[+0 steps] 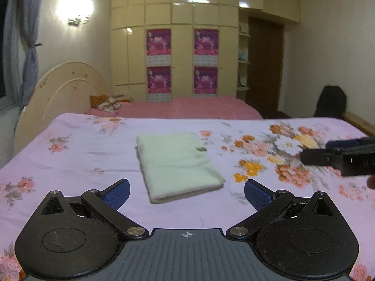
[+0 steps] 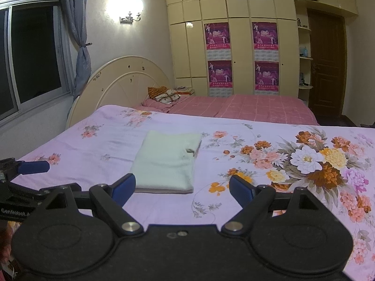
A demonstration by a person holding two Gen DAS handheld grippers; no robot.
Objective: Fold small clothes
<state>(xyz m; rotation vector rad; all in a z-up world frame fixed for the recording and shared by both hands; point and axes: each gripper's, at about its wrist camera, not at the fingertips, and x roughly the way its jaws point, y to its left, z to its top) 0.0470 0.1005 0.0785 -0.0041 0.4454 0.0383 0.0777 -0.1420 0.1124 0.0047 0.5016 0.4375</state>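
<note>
Both your claws hang wide open with nothing in them, left claw [image 1: 186,193] and right claw [image 2: 182,188], just short of the folded cloth [image 1: 177,162] lying flat mid-bed [image 1: 82,154], bare sheet around every edge.

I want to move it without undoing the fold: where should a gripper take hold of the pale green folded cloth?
Probably at the near right corner of the pale green folded cloth, coming in low from the near side. The stacked layer edges show along that near edge, so one pinch there would catch all layers. Both the left gripper and right gripper are open and empty.
</note>
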